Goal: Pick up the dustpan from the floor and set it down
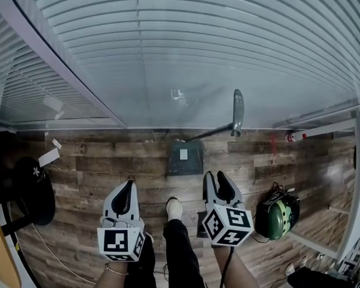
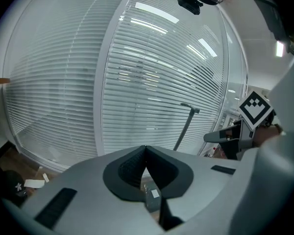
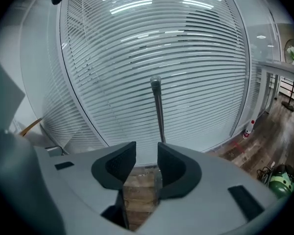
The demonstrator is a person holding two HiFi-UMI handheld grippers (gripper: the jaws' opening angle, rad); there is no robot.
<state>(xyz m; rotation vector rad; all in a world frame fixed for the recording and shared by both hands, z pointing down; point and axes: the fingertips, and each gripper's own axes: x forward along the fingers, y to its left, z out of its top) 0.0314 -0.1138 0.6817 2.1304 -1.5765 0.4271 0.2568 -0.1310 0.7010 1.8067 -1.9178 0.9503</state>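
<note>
Far left: a dark round object [image 1: 33,188] and paper scraps [image 1: 48,156] on the wood floor [image 1: 96,167], not part of the task.

Left gripper [image 1: 129,185]: jaws together, nothing between them. It hangs low over the floor, well apart from the dustpan, and takes no part in the step.

Centre: the person's shoe [image 1: 174,207], and ahead of it the dustpan [image 1: 185,158]. The dustpan stands on the floor just beside the glass wall with blinds [image 1: 186,53]. Its pan is down and its long handle [image 1: 237,113] rises, tilted to the right. Nothing grips it.

Right gripper [image 1: 216,176]: jaws apart and empty. In the right gripper view the handle [image 3: 157,106] lines up with the gap but stands beyond the tips, and the pads do not touch it. In the head view the gripper is near the pan, apart from it.

Far right: a green and black object [image 1: 277,215] on the floor, and a small red-capped bottle [image 1: 294,137] by the wall.

Progress, as a judgement: the dustpan is standing rather than lying flat and both grippers are free of it. This reads as the set-down already done, with the right gripper clear of the handle. If so, nothing is left but backing away. The same pose could also be a reach before a grab; the views alone don't settle which.
</note>
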